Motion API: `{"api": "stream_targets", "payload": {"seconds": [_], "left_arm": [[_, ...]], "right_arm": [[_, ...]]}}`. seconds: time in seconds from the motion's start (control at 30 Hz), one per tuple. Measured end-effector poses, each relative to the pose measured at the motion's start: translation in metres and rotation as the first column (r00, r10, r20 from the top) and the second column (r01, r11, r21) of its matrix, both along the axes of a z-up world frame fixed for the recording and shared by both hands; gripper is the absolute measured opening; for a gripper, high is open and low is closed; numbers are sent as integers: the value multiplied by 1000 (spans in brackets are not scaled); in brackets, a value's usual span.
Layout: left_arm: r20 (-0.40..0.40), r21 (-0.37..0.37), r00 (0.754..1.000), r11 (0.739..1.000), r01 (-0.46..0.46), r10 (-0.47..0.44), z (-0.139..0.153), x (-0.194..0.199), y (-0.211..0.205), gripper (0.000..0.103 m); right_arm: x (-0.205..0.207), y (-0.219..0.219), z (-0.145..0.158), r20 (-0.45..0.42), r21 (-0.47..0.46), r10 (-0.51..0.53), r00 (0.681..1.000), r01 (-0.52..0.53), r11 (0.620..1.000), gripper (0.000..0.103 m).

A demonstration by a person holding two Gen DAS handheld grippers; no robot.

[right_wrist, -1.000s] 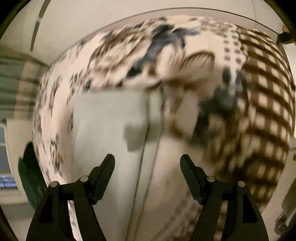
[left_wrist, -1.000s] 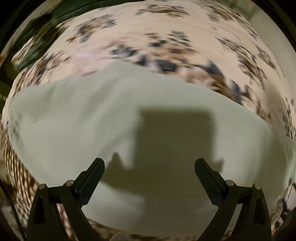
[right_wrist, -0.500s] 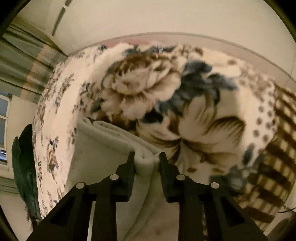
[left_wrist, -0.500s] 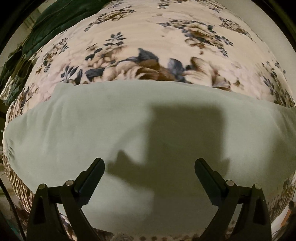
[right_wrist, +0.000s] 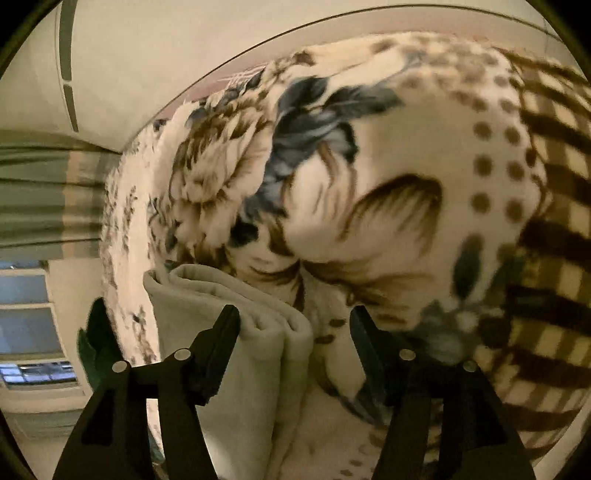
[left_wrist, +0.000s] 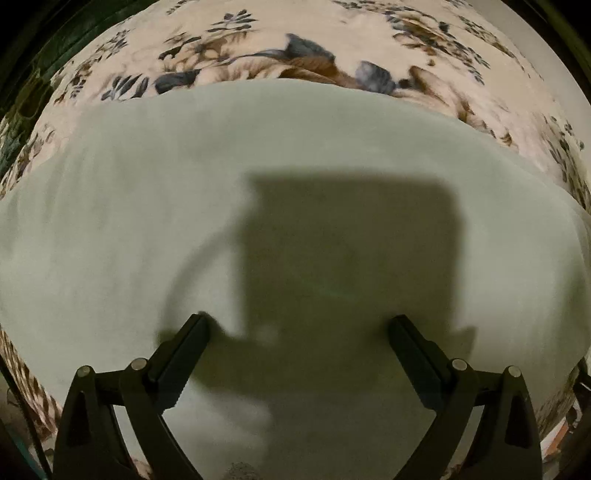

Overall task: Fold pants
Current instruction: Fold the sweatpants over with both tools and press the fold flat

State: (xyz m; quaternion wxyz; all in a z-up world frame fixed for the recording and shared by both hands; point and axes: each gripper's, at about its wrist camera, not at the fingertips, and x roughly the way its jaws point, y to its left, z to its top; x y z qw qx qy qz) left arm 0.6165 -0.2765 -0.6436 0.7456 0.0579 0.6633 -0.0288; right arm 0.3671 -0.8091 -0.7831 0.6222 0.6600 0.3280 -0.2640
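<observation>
Lying flat across the middle of the left wrist view, the pale green pants (left_wrist: 192, 206) spread from edge to edge over a floral blanket (left_wrist: 332, 29), whose flowers show only along the upper rim. No container appears in either view. The left gripper (left_wrist: 299, 332) hangs released above the cloth, its jaws wide apart with nothing between them, and its blocky shadow darkens the centre of the fabric. Both side ends of the pants run out of the frame there, so their full outline cannot be made out. In the right wrist view the right gripper (right_wrist: 295, 325) is likewise released, jaws spread; the folded, layered edge of the pants (right_wrist: 236, 306) sits at lower centre, just beside the left finger (right_wrist: 218, 343), with its lower part cut off by the gripper body. Motion blur softens the blanket's pattern (right_wrist: 369, 184) at right. At far left, a striped curtain (right_wrist: 40, 199) and a window (right_wrist: 26, 317) are only partly visible.
</observation>
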Motion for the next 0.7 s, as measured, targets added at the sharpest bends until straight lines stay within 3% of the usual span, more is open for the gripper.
{"api": "stream_targets", "payload": {"seconds": [0.13, 0.27, 0.4, 0.43, 0.47, 0.5, 0.6, 0.7], "left_arm": [[-6, -5, 1000, 1000, -4, 4, -1, 1, -1, 102], [-3, -6, 1000, 1000, 1, -1, -1, -1, -2, 102], [1, -1, 1000, 1000, -6, 6, -3, 1, 1, 102], [1, 0, 1000, 1000, -8, 8, -4, 1, 1, 102], [1, -2, 1000, 1000, -10, 10, -4, 1, 1, 102], [-1, -5, 1000, 1000, -11, 11, -4, 0, 1, 102], [-17, -27, 1000, 1000, -8, 7, -7, 4, 3, 103], [-36, -25, 999, 1000, -6, 5, -9, 9, 7, 103]], "right_arm": [[17, 12, -28, 144, 119, 34, 989, -51, 992, 68], [51, 19, -35, 219, 102, 136, 966, -161, 982, 83], [84, 22, -35, 227, 60, 231, 946, -250, 966, 82], [92, 24, -33, 214, 42, 256, 943, -270, 962, 68], [97, 24, -33, 214, 33, 272, 938, -285, 958, 32], [104, 26, -34, 231, 43, 277, 933, -294, 955, 24], [108, 17, -24, 172, 0, 254, 952, -258, 966, 21], [106, 7, -27, 159, 19, 209, 965, -215, 976, 20]]}}
